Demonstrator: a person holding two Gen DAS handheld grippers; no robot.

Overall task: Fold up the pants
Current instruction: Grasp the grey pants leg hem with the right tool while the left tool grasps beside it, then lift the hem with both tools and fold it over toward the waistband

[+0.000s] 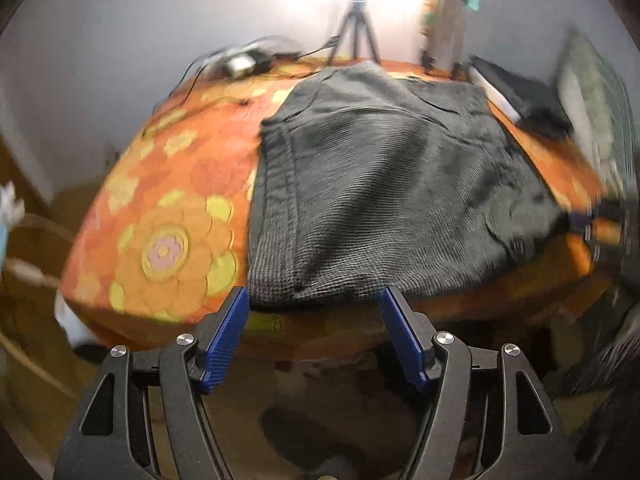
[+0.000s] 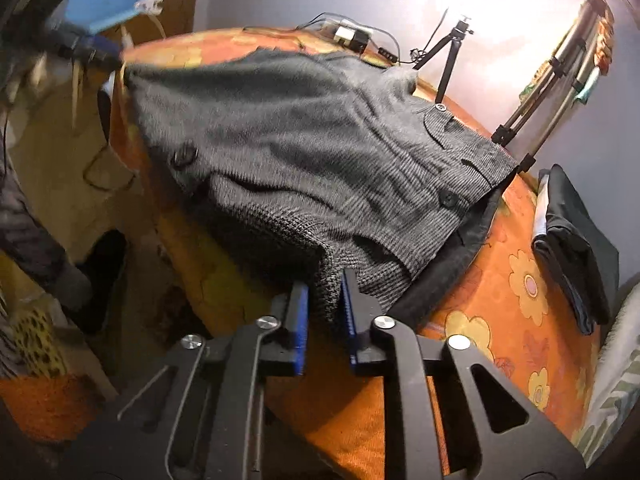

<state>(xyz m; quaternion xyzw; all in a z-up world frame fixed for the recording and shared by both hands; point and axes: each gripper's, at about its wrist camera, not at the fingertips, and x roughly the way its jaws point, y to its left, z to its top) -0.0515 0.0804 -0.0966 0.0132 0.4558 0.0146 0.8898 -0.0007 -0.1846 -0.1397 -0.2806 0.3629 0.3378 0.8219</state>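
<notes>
Grey woven pants (image 1: pixel 380 184) lie folded on the table with the orange flowered cloth (image 1: pixel 168 216). My left gripper (image 1: pixel 314 300) is open, its blue pads either side of the pants' near edge at the table front, not closed on it. In the right wrist view the pants (image 2: pixel 320 152) spread across the table with dark buttons showing. My right gripper (image 2: pixel 324 300) is shut on the near corner of the pants at the table edge. The left gripper (image 2: pixel 88 46) shows blurred at the far left corner of the pants.
A small black tripod (image 1: pixel 358 28) and cables with a white box (image 1: pixel 240 62) stand at the back. A stack of folded dark clothes (image 2: pixel 576 248) lies on the right of the table. A larger tripod (image 2: pixel 552 92) stands behind. The floor lies below the table front.
</notes>
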